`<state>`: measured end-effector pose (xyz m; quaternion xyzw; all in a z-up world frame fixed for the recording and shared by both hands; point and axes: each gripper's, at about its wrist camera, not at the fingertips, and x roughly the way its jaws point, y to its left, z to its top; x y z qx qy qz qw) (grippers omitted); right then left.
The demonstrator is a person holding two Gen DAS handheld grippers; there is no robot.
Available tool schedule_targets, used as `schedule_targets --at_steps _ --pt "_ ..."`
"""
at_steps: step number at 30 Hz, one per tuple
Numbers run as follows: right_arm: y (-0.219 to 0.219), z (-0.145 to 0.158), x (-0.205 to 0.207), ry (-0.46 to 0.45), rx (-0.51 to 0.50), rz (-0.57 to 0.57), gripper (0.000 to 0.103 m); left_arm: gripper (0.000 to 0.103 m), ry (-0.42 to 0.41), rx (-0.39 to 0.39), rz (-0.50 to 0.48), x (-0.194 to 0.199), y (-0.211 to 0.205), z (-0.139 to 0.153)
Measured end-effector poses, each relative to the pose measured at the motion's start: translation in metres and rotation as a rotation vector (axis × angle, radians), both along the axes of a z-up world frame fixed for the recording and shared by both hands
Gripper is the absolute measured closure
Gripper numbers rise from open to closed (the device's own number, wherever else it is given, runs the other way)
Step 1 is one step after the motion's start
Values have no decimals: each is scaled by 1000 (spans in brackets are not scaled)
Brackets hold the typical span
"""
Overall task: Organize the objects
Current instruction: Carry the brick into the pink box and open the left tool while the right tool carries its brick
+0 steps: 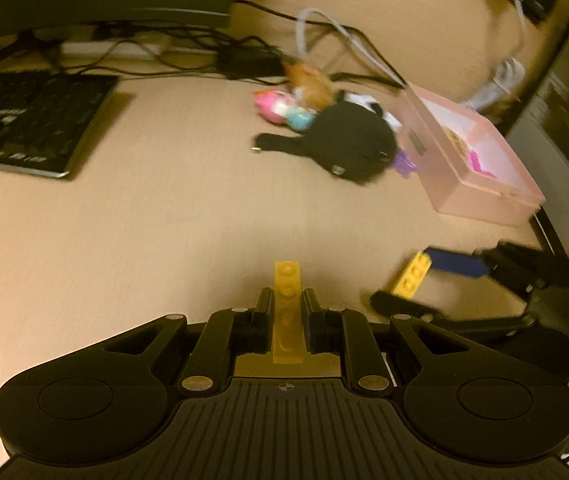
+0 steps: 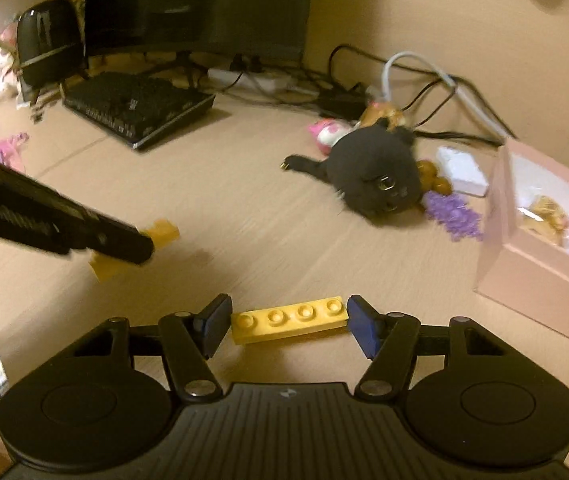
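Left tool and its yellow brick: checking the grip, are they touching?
Touching. The left wrist view shows the left tool clamped against both sides of the yellow brick.

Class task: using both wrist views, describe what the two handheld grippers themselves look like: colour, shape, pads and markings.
Both are black plastic. Each has a ribbed centre plate, two round lobes with circular insets, angled link arms and silver pivot pins. The left gripper has black fingers; the right gripper has blue pads. A small mark sits on each plate.

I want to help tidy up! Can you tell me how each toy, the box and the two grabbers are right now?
Left gripper: shut on a yellow brick, held lengthwise.
Right gripper: a second yellow brick spans its pads, end to end.
Pink box: open, toys inside.
Black cat plush: lying on the desk.
Keyboard: flat on the desk.
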<state>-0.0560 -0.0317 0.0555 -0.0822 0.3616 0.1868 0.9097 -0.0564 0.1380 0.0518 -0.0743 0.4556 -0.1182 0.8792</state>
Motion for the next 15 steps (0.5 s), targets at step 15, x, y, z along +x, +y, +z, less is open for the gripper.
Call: schedule_targets --at_steps 15 --pt "-128 32 -61 -32 -40 -338 39 86 -45 -53 -309 31 -120 13"
